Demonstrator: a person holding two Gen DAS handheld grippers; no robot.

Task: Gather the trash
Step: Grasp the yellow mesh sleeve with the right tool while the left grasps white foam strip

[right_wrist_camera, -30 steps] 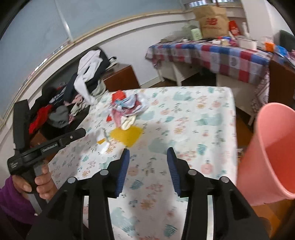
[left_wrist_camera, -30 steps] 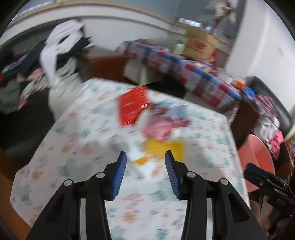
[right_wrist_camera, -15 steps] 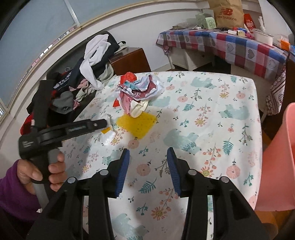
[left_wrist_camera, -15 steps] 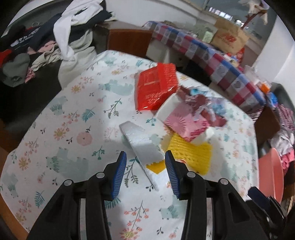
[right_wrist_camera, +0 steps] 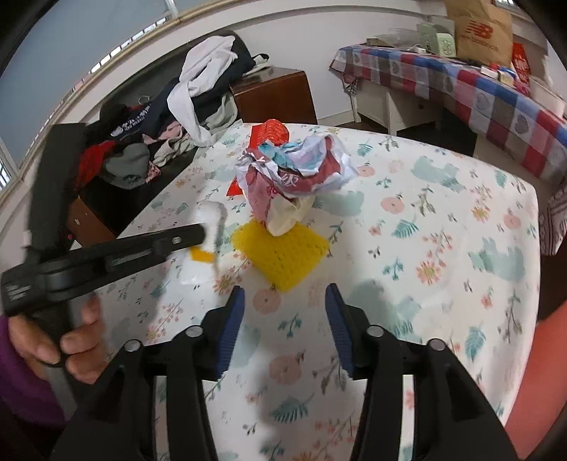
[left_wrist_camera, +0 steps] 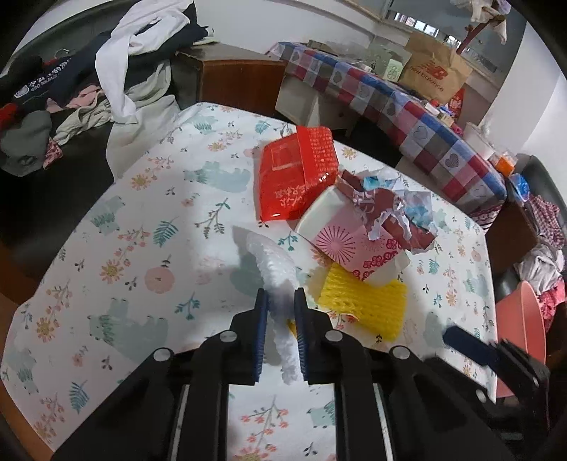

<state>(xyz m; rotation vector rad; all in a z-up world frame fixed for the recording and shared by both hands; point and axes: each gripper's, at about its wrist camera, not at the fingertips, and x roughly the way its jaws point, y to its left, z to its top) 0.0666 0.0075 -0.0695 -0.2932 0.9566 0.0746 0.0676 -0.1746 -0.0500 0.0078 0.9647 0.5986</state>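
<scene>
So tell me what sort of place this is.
Probably a lived-in room at home: a heap of clothes by the wall, a floral tablecloth strewn with wrappers, and a checked-cloth side table with a paper shopping bag.

My left gripper [left_wrist_camera: 280, 312] has just been closing and now pinches a white foam strip [left_wrist_camera: 273, 269] between its blue pads — the strip runs away ahead of me over the floral tablecloth [left_wrist_camera: 141, 248]. Just right of my fingers lies a yellow foam net [left_wrist_camera: 365, 301]; beyond it, a pink patterned box [left_wrist_camera: 351, 248] and a red packet [left_wrist_camera: 297, 173].
</scene>
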